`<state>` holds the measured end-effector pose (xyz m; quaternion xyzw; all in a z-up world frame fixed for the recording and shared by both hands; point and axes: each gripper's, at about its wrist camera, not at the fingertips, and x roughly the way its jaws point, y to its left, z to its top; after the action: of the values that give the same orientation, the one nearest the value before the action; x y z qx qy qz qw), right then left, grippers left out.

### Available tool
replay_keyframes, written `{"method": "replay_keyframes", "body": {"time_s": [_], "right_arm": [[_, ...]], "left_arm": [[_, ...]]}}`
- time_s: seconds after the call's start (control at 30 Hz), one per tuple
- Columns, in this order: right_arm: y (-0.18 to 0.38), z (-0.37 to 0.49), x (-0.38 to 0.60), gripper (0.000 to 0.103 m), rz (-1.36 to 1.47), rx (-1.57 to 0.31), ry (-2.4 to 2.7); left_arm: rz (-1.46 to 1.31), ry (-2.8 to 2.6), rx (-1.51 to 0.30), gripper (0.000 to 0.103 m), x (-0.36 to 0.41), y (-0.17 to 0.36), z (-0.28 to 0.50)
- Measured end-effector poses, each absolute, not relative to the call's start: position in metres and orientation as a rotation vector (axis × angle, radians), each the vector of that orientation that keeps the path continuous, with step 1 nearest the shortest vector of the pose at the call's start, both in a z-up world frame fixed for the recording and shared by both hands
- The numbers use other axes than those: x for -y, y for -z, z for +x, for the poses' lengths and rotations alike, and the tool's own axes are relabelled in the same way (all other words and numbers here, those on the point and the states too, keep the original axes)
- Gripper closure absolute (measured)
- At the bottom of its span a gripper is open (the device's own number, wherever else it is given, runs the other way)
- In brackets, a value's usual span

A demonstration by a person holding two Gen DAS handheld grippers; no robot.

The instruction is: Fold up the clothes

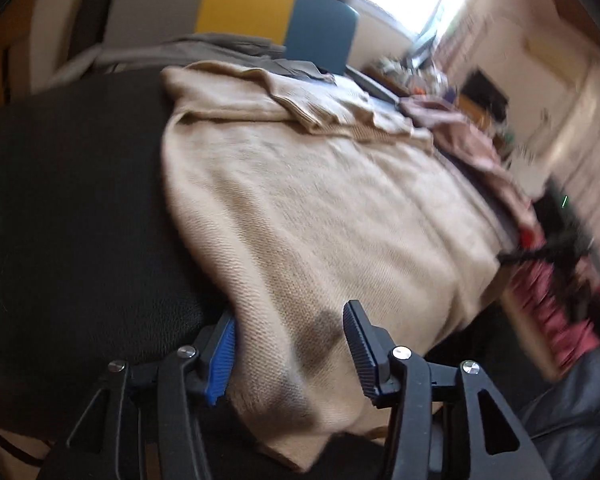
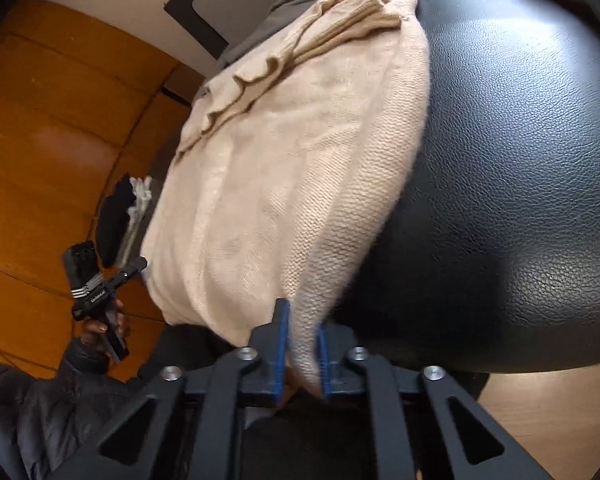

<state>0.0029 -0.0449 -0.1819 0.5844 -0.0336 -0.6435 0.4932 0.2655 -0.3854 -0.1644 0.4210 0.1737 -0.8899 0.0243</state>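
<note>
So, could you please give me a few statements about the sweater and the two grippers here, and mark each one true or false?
1. The right gripper is closed on a corner of the beige sweater. True.
2. The left gripper is clamped tight on the sweater. False: its fingers stand apart, with the sweater's near edge between them and not pinched.
3. The sweater lies on a black leather surface. True.
4. The sweater is dark blue. False: it is beige knit.
5. A sleeve is folded across the sweater's far end. True.
</note>
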Motion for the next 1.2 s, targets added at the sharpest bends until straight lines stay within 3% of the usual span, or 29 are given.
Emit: {"method": "replay_keyframes", "body": {"time_s": [0.03,0.07,0.3,0.6,0.9,1.07,1.2], "right_arm": [[0.18,0.005,0.047,0.091,1.412,0.048,1.572],[0.179,0.007,0.049,0.092,1.407,0.014,1.584],[0.157,0.019,0.065,0.093,1.344,0.04,1.604],[0.121,0.007,0.099,0.094,1.225,0.183,1.528],[0.09,-0.061,0.135,0.094,1.138,0.306,1.577],[0.092,-0.126,0.177,0.094,1.197,0.291,1.658],[0.119,-0.163,0.211,0.094,1.33,0.163,1.731]], "left_arm": [[1.298,2.737,-0.556,0.089,0.387,0.164,0.266],[1.287,2.718,-0.597,0.095,0.392,0.165,0.267],[1.122,2.744,-0.897,0.096,0.411,0.148,0.274],[0.941,2.916,-1.107,0.096,0.437,0.094,0.247],[0.943,2.936,-1.043,0.096,0.474,0.068,0.158],[1.039,2.771,-0.975,0.096,0.513,0.092,0.095],[1.208,2.623,-0.923,0.096,0.534,0.136,0.054]]}}
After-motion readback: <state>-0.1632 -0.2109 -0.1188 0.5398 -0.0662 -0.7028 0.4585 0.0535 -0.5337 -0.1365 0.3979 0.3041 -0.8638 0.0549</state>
